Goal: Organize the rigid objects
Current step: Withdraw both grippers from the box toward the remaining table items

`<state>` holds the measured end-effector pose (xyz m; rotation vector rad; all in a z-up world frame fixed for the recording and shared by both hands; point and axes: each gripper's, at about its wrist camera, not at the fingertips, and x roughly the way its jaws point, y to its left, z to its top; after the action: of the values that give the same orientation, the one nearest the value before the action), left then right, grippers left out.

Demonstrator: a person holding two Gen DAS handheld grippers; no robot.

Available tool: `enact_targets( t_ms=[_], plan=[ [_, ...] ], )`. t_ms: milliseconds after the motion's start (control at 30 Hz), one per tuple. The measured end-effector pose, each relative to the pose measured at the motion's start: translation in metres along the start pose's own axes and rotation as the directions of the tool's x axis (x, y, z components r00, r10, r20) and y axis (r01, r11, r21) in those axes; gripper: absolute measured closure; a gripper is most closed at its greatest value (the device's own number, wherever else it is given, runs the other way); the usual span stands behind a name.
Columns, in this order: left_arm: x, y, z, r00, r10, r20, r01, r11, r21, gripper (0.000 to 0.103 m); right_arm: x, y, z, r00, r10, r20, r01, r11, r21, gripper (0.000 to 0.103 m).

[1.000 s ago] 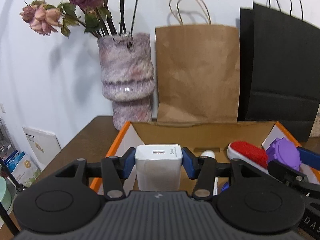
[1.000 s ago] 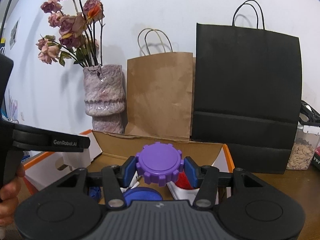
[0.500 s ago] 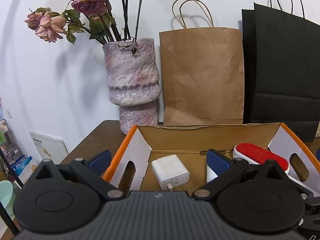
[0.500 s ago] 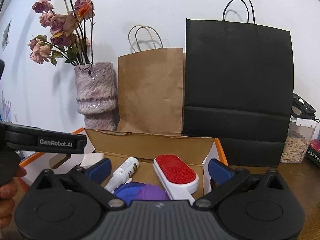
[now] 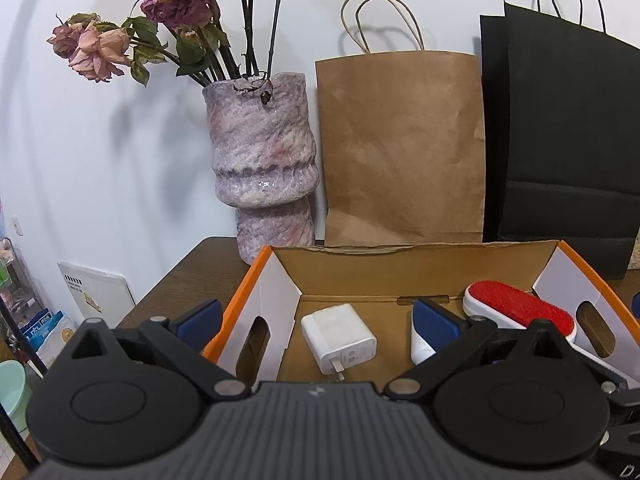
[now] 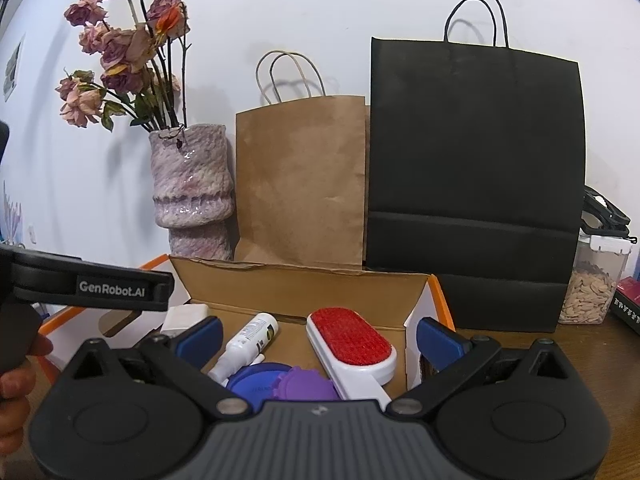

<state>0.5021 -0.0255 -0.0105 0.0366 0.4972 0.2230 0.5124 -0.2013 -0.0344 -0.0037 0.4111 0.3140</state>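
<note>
Two grippers, left gripper (image 5: 316, 316) and right gripper (image 6: 318, 334), hover spread wide and empty above the cardboard box (image 5: 416, 258), where the white charger (image 5: 338, 338) and purple lid (image 6: 302, 384) lie, apparently just released for sorting.

Both views are evenly and brightly lit by soft, diffuse room light; no lamp is visible. The white wall (image 5: 100, 160) carries pale, blurred shadows of the dried flowers (image 5: 160, 20) and of the brown bag's handles (image 6: 290, 76), thrown slightly leftward. Small glare spots sit on the glazed vase (image 5: 262, 184), ahead of the tongs. Focus is sharp throughout, with no motion blur. Fisheye distortion bows straight edges outward, strongest on the black bag (image 6: 476, 168), and dark vignetting cuts the corners.
</note>
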Motion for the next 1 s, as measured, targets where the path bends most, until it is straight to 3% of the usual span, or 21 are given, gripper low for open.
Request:
enact_targets(
  t_ms=[1000],
  plan=[
    [-0.054,0.01,-0.03,1.0,-0.002,-0.023,0.002,1.0,-0.018,0.0,-0.065,0.003,-0.014,0.999,-0.009,0.038,0.008,1.0,0.023,0.0]
  ],
)
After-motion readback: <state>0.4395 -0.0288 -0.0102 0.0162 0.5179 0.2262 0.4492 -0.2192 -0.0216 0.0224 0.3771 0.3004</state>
